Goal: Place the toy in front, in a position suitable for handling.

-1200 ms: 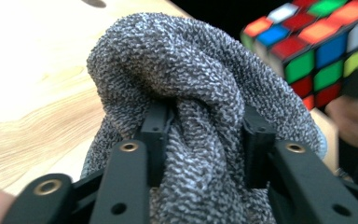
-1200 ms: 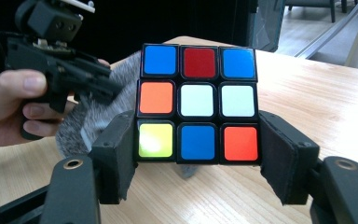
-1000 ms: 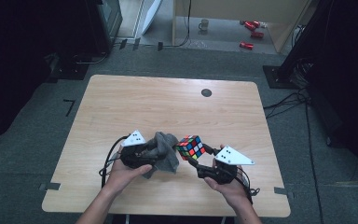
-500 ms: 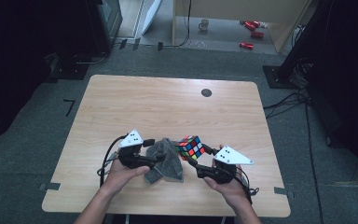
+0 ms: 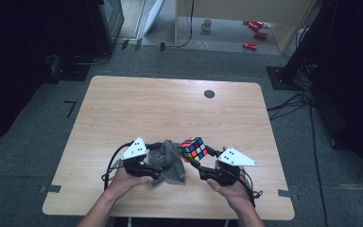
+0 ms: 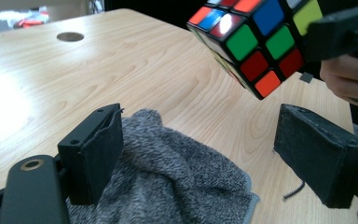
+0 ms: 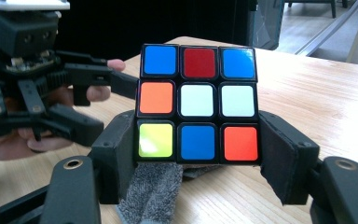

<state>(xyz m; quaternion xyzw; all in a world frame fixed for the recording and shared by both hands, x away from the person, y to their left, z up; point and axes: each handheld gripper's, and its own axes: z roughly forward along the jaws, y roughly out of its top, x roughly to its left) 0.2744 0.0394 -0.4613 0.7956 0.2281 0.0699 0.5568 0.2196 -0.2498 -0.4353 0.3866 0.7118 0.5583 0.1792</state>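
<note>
Near the table's [image 5: 123, 113] front edge, a puzzle cube [image 5: 192, 149] is pinched between the jaws of the right gripper [image 5: 199, 163] and held clear of the wood. Grey cloth [image 5: 170, 163] is heaped just beside and partly beneath it. The left gripper [image 5: 163, 165] is seen spread wide over the cloth; contact probably exists but is unclear. A dark round inset [image 5: 209, 93] is noted far across. Red items [image 5: 254, 35] and a mug [image 5: 207, 24] are recorded on the floor beyond.

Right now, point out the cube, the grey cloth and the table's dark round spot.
cube [image 7: 197, 103], right gripper view, white centre sticker.
grey cloth [image 6: 177, 186], left gripper view, middle folds.
dark round spot [image 5: 209, 93], high view, its centre.
</note>
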